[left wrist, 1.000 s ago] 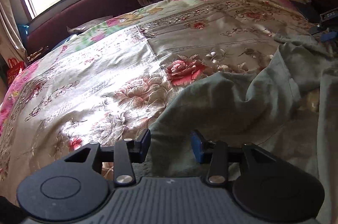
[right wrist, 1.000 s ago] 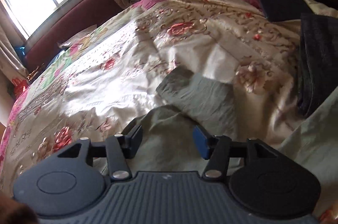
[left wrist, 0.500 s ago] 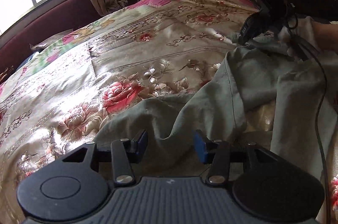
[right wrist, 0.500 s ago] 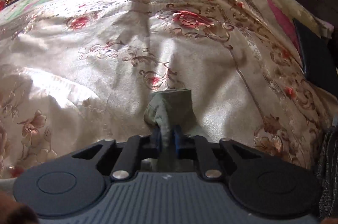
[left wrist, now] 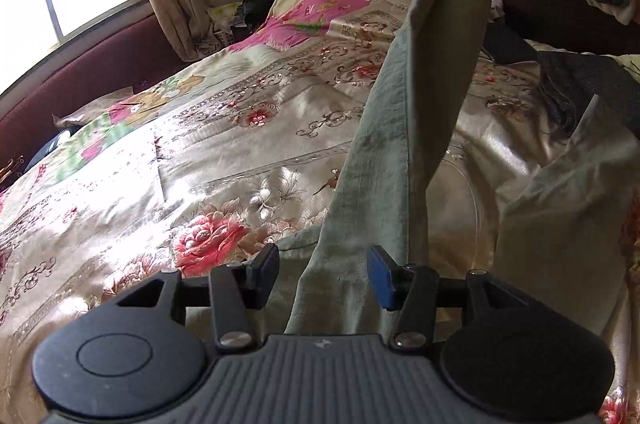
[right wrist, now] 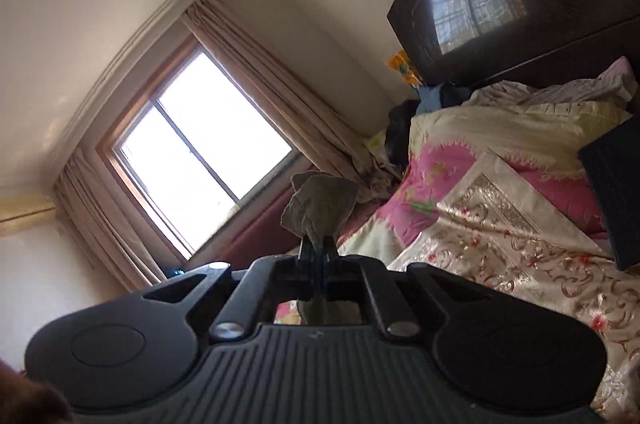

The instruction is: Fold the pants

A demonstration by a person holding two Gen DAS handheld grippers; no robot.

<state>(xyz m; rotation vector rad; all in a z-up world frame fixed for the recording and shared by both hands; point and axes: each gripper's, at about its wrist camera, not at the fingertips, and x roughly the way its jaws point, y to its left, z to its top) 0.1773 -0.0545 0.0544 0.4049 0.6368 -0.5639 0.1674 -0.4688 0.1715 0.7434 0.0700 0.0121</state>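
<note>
Pants (left wrist: 404, 111) of crumpled olive cloth hang lengthwise, one leg pinched high by right gripper (right wrist: 315, 258); left gripper (left wrist: 323, 272) spread.

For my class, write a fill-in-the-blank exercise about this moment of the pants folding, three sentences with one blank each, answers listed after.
1. The right gripper is ____ on an end of the green pants.
2. The left gripper has its jaws ____, with pants fabric lying between its fingers.
3. The lifted pant leg hangs above a bedspread printed with ____.

Missing words: shut; open; flowers
</note>
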